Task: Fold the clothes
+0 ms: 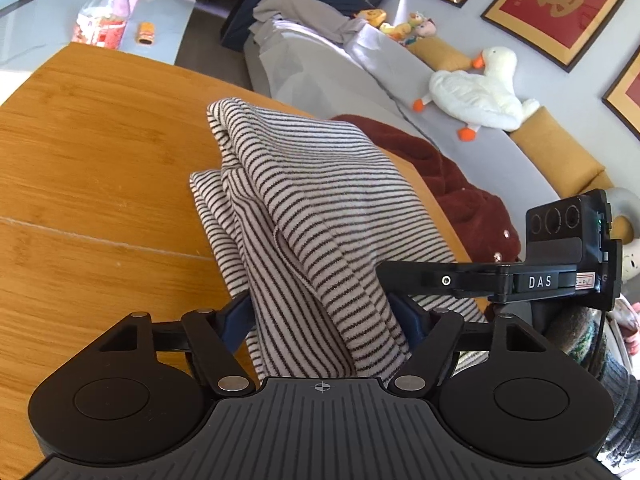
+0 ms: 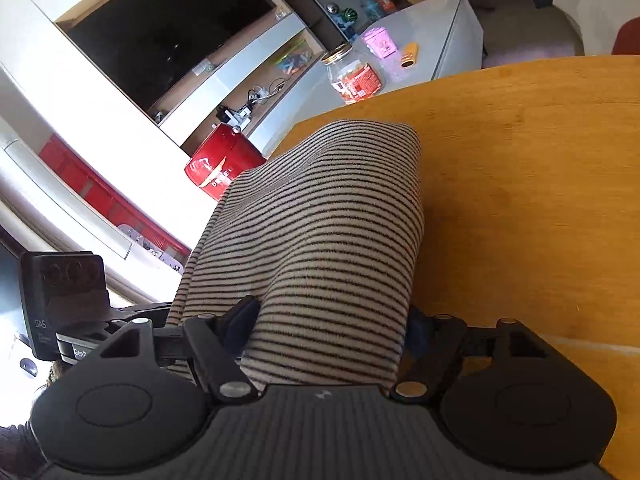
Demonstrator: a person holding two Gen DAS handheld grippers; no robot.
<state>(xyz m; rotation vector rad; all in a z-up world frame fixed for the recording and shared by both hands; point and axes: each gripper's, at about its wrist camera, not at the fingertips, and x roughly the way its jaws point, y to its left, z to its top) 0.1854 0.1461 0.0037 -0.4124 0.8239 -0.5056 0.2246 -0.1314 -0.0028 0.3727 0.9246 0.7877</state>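
A cream garment with thin dark stripes (image 1: 312, 200) lies folded in thick layers on the round wooden table (image 1: 100, 160). Its near end rises off the table into my left gripper (image 1: 322, 312), whose blue pads press the bundle from both sides. In the right wrist view the same striped garment (image 2: 332, 220) runs from the table (image 2: 540, 200) up between the fingers of my right gripper (image 2: 332, 320), which is shut on a thick fold. Each tool's black housing shows beside the other: the right one's housing (image 1: 568, 240) and the left one's housing (image 2: 64, 292).
A dark red fleecy cloth (image 1: 460, 184) hangs at the table's far edge. Behind it a grey sofa (image 1: 360, 80) holds a white duck plush (image 1: 480, 92). A low grey table (image 1: 168, 12) carries a jar (image 1: 104, 16). A red canister (image 2: 224, 160) stands on the floor.
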